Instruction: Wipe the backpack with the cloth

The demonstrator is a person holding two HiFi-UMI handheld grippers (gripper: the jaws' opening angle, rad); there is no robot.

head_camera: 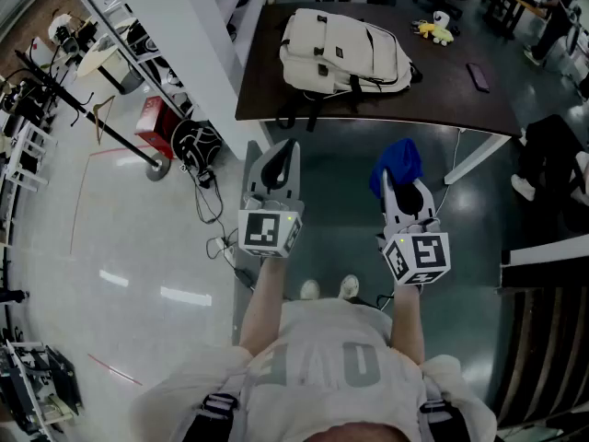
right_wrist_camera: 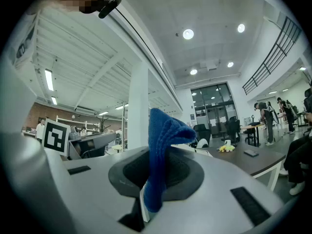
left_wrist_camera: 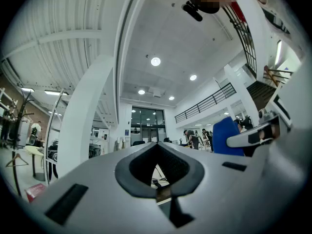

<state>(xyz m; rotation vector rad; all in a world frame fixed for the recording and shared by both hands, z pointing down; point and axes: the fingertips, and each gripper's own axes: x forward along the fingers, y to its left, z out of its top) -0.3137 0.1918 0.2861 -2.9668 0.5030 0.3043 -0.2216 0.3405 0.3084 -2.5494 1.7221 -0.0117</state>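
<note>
- Currently on the dark brown surface: a cream fabric backpack with black straps, lying flat near the surface's left end, well apart from both tools.
- Left hand-held gripper: held up over the floor, short of the surface's near edge. Its jaws are closed together at the tips, with nothing between them.
- Right hand-held gripper: level with the left one and just short of the surface's edge. Its jaws are clamped on a blue knitted cloth.
- Blue knitted cloth, as seen from the head view: bunched above the jaw tips, its free end flopping over, not touching the backpack.
- Small yellow soft toy: at the surface's far side, to the right of the backpack.
- Flat dark rectangular item: lying on the surface's right part; what it is cannot be made out.
- Red box: on the pale floor to the left of the surface.
</note>
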